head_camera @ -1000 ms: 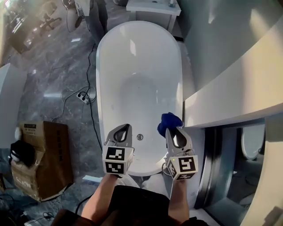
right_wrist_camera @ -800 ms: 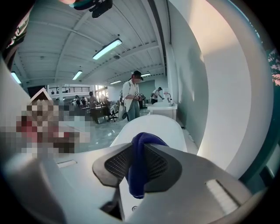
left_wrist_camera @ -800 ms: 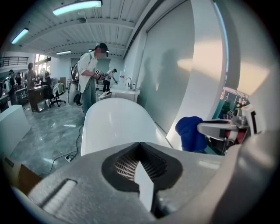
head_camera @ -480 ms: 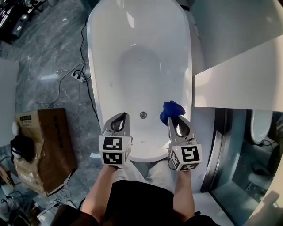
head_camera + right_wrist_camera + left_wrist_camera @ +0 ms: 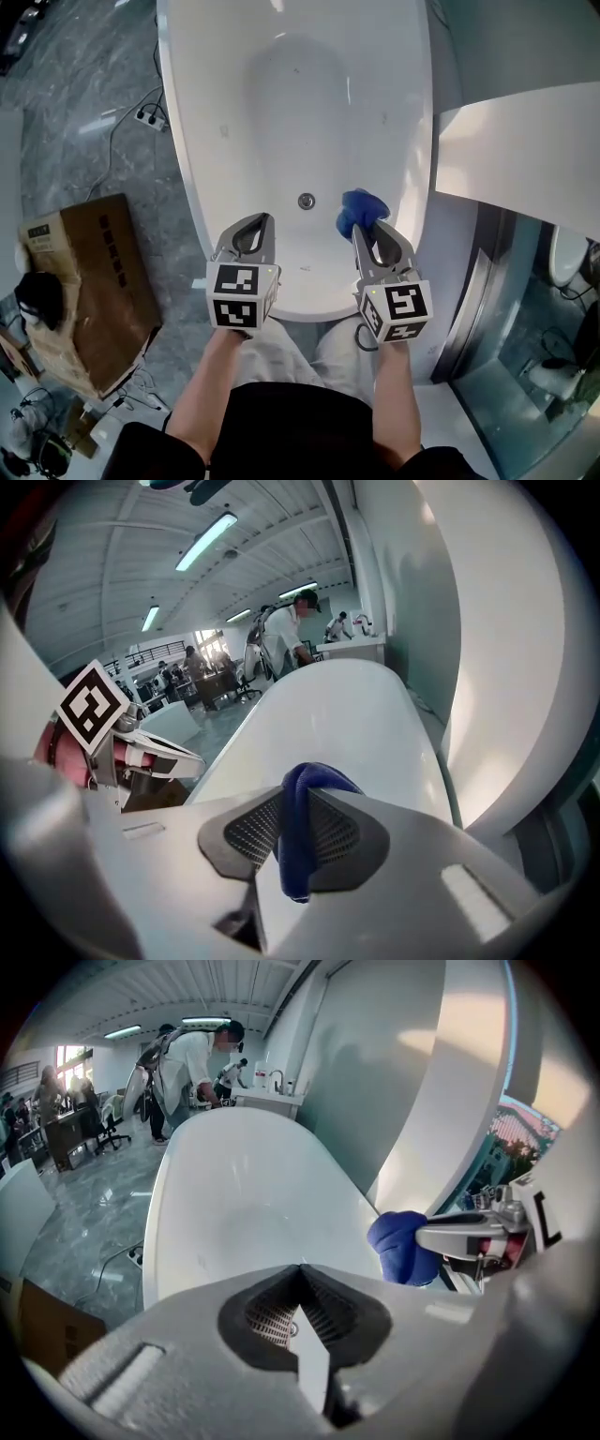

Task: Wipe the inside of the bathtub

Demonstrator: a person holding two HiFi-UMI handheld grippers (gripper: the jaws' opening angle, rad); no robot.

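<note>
A white oval bathtub fills the upper middle of the head view, its drain near my end. My right gripper is shut on a blue cloth and holds it over the tub's near right part. In the right gripper view the blue cloth hangs pinched between the jaws. My left gripper hovers over the near left of the tub, shut with nothing in it. The left gripper view shows the bathtub ahead and the blue cloth at the right.
A cardboard box stands on the grey marble floor left of the tub, with a power strip and cables farther up. A white curved wall and a glass panel border the right side. People stand beyond the tub's far end.
The view has closed in over the tub's near end. Both grippers have moved forward over the tub, the right one still holding the blue cloth.
</note>
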